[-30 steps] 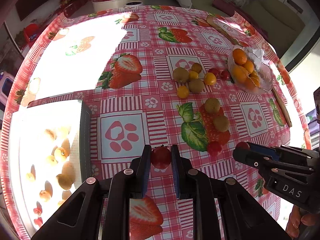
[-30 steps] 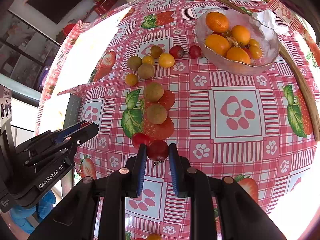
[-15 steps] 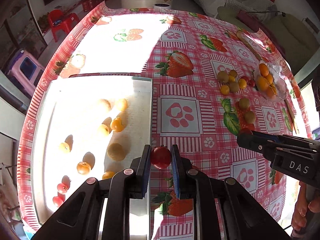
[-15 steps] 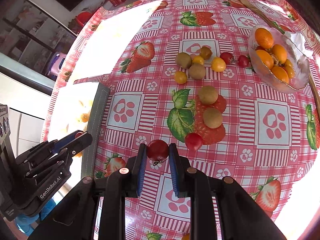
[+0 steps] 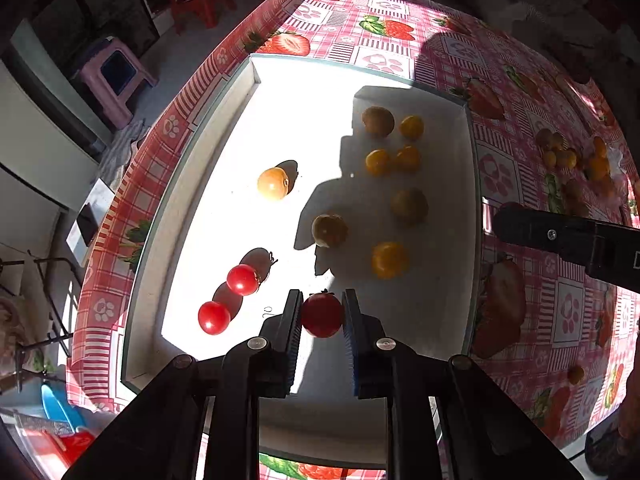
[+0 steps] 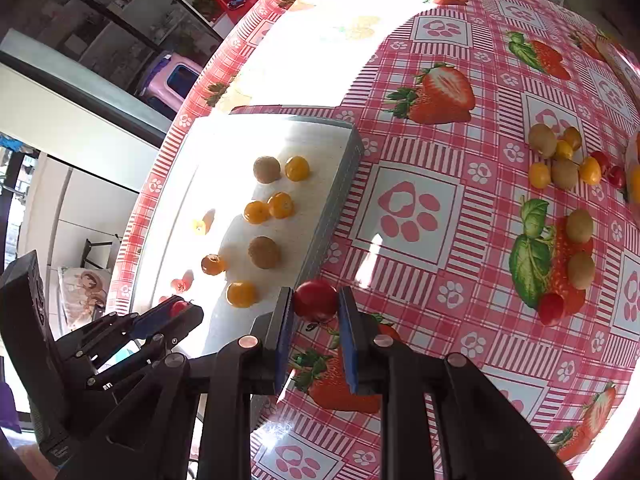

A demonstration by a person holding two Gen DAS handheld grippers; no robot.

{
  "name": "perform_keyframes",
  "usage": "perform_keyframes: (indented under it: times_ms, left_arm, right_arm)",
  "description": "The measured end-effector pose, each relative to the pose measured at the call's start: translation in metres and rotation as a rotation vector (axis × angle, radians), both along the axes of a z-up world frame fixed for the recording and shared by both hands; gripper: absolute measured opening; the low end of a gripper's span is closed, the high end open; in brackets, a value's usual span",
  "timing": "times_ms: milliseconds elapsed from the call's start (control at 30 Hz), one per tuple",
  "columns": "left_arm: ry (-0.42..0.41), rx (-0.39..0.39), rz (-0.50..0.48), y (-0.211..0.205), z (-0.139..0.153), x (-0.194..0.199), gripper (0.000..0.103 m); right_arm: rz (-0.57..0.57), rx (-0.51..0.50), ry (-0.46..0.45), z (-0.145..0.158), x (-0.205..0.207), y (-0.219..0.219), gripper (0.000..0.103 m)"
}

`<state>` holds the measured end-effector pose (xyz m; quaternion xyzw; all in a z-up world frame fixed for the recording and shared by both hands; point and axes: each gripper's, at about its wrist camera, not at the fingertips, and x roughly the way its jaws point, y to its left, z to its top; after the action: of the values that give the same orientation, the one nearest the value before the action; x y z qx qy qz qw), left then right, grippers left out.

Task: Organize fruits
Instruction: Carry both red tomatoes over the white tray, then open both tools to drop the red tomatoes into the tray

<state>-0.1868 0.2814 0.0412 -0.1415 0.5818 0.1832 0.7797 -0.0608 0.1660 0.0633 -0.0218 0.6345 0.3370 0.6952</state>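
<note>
Sunlight pours hard across a round table under a pink checked tablecloth point(image 6: 420, 208) printed with strawberries and paw marks; past its edge a pink stool point(image 5: 116, 76) stands on the floor. A shallow white tray point(image 5: 460, 240) lies on the cloth, half of it blazing in the sun, half under the shadow of the tools.

The left gripper point(image 5: 322, 316) hangs over the near end of the tray, its jaws clenched on a red cherry tomato point(image 5: 322, 315) pinched between the blue pads. Just to its left on the tray floor sit two loose red tomatoes point(image 5: 228, 300), close together. Further in lie an orange fruit point(image 5: 273, 183) in the light, and in the shade a scatter of yellow-orange fruits point(image 5: 394, 156) and brownish kiwis point(image 5: 409, 205).

The right gripper point(image 6: 316, 312) is over the tablecloth just outside the tray's grey right wall, and it too grips a second cherry tomato point(image 6: 316, 300) firmly between its pads, a bit of stem showing beneath. From the right wrist view the left tool shows at the lower left, above the tray.

Well apart, toward the far right of the table, the unsorted fruit waits: a cluster of kiwis and small yellow fruits point(image 6: 560, 160), two more kiwis point(image 6: 580, 248) on a printed strawberry, and a lone red tomato point(image 6: 551, 309) below them.
</note>
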Motion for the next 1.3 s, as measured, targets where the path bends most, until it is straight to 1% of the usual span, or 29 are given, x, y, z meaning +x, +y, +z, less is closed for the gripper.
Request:
perform_keyframes:
  times_ms: [133, 200, 333, 433, 533, 700, 767, 833, 900, 967, 1067, 1100, 1200, 1233, 1267, 1300]
  left_arm:
    - [0.018, 0.007, 0.015, 0.004, -0.010, -0.006, 0.021]
    - [0.023, 0.008, 0.018, 0.005, -0.014, -0.009, 0.021]
    - [0.028, 0.005, 0.024, 0.007, -0.020, -0.012, 0.021]
    - [0.026, 0.006, 0.021, 0.006, -0.024, -0.013, 0.021]
    - [0.029, 0.029, -0.002, 0.003, -0.025, -0.012, 0.021]
    - [0.026, 0.023, 0.001, 0.001, -0.026, -0.010, 0.021]
    - [0.027, 0.025, -0.001, 0.002, -0.025, -0.011, 0.021]
    - [0.031, 0.027, 0.000, 0.002, -0.024, -0.012, 0.021]
    - [0.036, 0.025, -0.002, 0.001, -0.024, -0.011, 0.021]
    - [0.041, 0.029, -0.007, 0.001, -0.024, -0.010, 0.022]
    - [0.050, 0.036, -0.018, -0.001, -0.024, -0.008, 0.022]
    - [0.054, 0.037, -0.020, -0.002, -0.023, -0.006, 0.022]
    - [0.065, 0.040, -0.021, -0.004, -0.022, -0.004, 0.022]
    - [0.069, 0.042, -0.023, -0.005, -0.022, -0.003, 0.022]
    - [0.074, 0.044, -0.024, -0.006, -0.022, -0.002, 0.022]
    - [0.078, 0.044, -0.023, -0.007, -0.021, -0.001, 0.022]
  right_arm:
    - [0.068, -0.040, 0.020, -0.010, -0.010, 0.030, 0.024]
    - [0.102, -0.052, 0.004, -0.012, -0.014, 0.041, 0.024]
    - [0.121, -0.073, 0.019, -0.018, -0.017, 0.051, 0.024]
    - [0.170, -0.121, 0.024, -0.027, -0.022, 0.060, 0.024]
    - [0.207, -0.144, -0.004, -0.029, -0.026, 0.067, 0.024]
    - [0.150, -0.151, -0.018, -0.028, -0.021, 0.068, 0.024]
    - [0.164, -0.171, -0.015, -0.030, -0.021, 0.073, 0.025]
    - [0.200, -0.202, -0.006, -0.036, -0.025, 0.080, 0.024]
    - [0.211, -0.215, 0.008, -0.044, -0.028, 0.086, 0.024]
    - [0.219, -0.219, -0.006, -0.042, -0.031, 0.089, 0.025]
    - [0.206, -0.199, 0.026, -0.041, -0.031, 0.086, 0.026]
    - [0.206, -0.191, 0.030, -0.039, -0.032, 0.085, 0.028]
    - [0.215, -0.169, 0.013, -0.026, -0.033, 0.080, 0.042]
    - [0.214, -0.170, 0.000, -0.020, -0.034, 0.080, 0.054]
    - [0.210, -0.170, -0.015, -0.014, -0.035, 0.079, 0.063]
    - [0.206, -0.163, -0.021, -0.008, -0.036, 0.077, 0.064]
